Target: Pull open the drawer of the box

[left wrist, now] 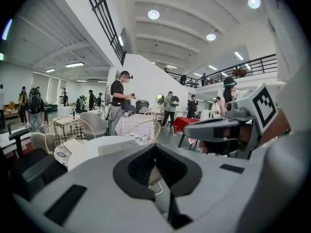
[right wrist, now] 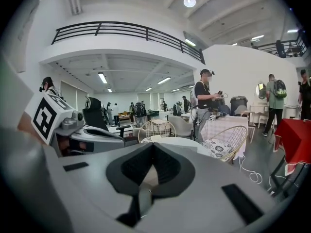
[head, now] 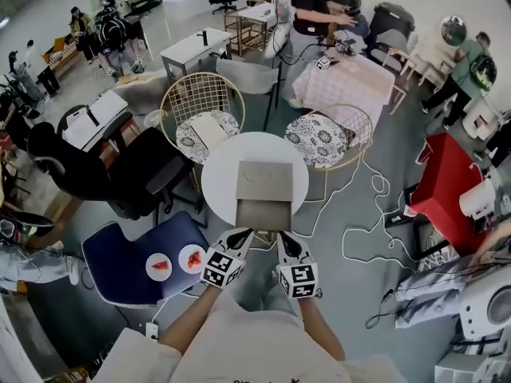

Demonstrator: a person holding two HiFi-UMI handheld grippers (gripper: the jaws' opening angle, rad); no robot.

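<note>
Round white table — carrying one flat beige box at its middle, with the drawer slid out, reaching toward the near rim.

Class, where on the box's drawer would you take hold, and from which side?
Grip the drawer's near front edge, coming from the person's side of the round table: it juts out of the box that way, so a straight pull should follow its slide.

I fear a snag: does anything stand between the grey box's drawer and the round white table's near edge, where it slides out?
Nothing visible does. The grey box sits alone on the round white table; its drawer faces only the left gripper and right gripper at the near rim. The blue chair stands apart, leftward.
</note>
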